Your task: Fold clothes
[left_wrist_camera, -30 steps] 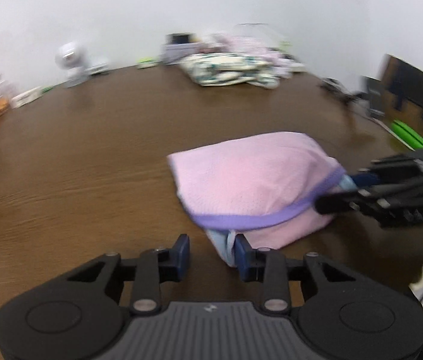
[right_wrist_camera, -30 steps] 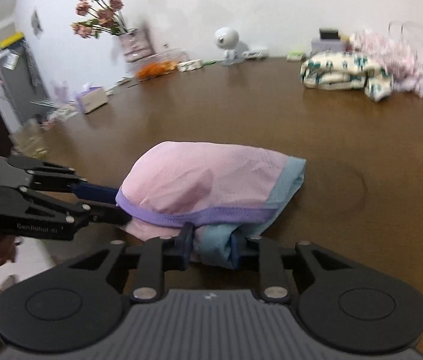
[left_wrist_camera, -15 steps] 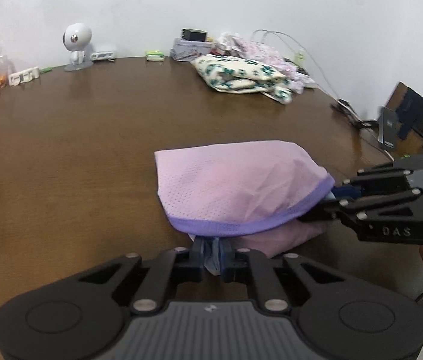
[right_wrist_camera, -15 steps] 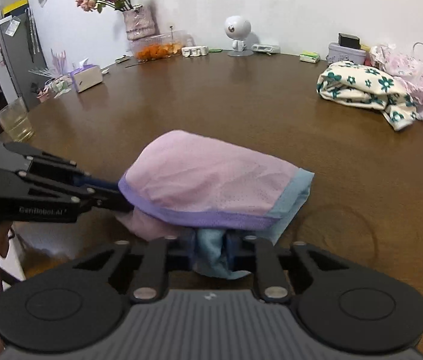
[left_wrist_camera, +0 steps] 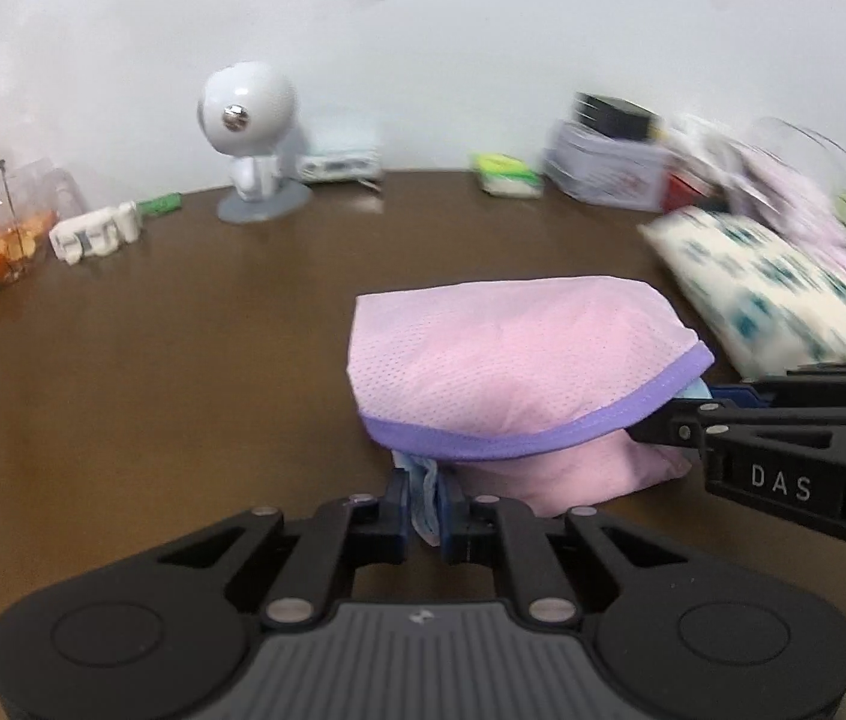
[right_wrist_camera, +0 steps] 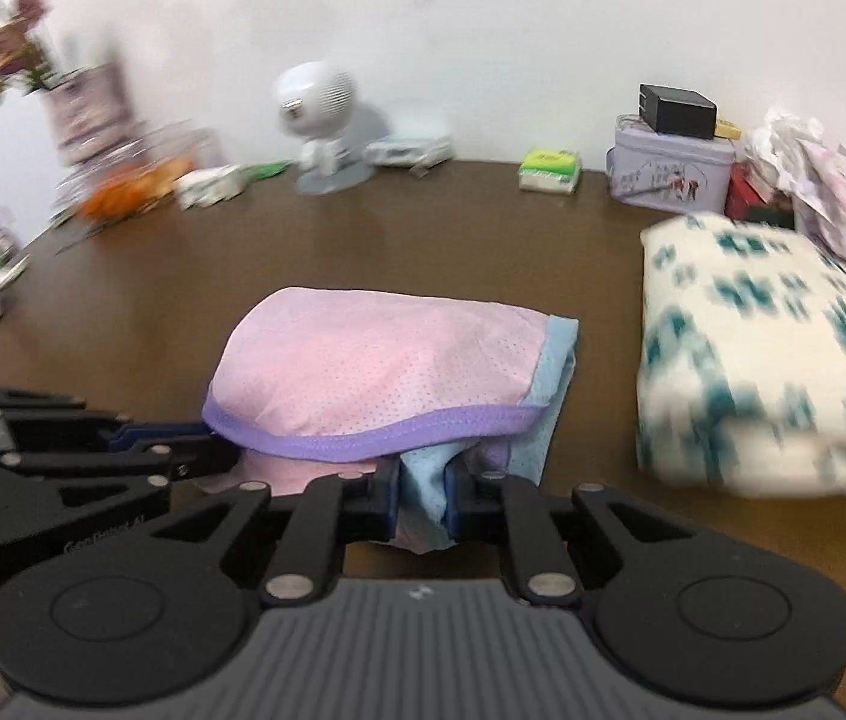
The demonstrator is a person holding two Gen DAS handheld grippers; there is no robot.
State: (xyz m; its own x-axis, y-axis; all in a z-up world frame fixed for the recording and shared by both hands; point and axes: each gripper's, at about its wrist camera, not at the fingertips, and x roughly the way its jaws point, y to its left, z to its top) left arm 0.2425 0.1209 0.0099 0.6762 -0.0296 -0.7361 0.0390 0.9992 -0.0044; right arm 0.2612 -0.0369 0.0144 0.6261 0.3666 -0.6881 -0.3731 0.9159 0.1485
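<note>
We hold 2 tongs, 1 in each hand. Our left tongs [left_wrist_camera: 423, 507] are squeezed tight on a blue edge of the pink garment [left_wrist_camera: 507, 366], and the cloth is pinched between the 2 fingers. Our right tongs [right_wrist_camera: 423, 498] are squeezed tight on another blue part of the same garment, near its purple band [right_wrist_camera: 375, 429]. The pink garment lies bunched on the brown table [left_wrist_camera: 153, 372], just in front of both tongs and between them. A folded cloth with green flowers [right_wrist_camera: 765, 360] lies just to the right of our right tongs. Far ahead of the tongs, by the wall, stands a small white camera [left_wrist_camera: 246, 120]. A tin box [right_wrist_camera: 672, 171] sits ahead and to the right.
</note>
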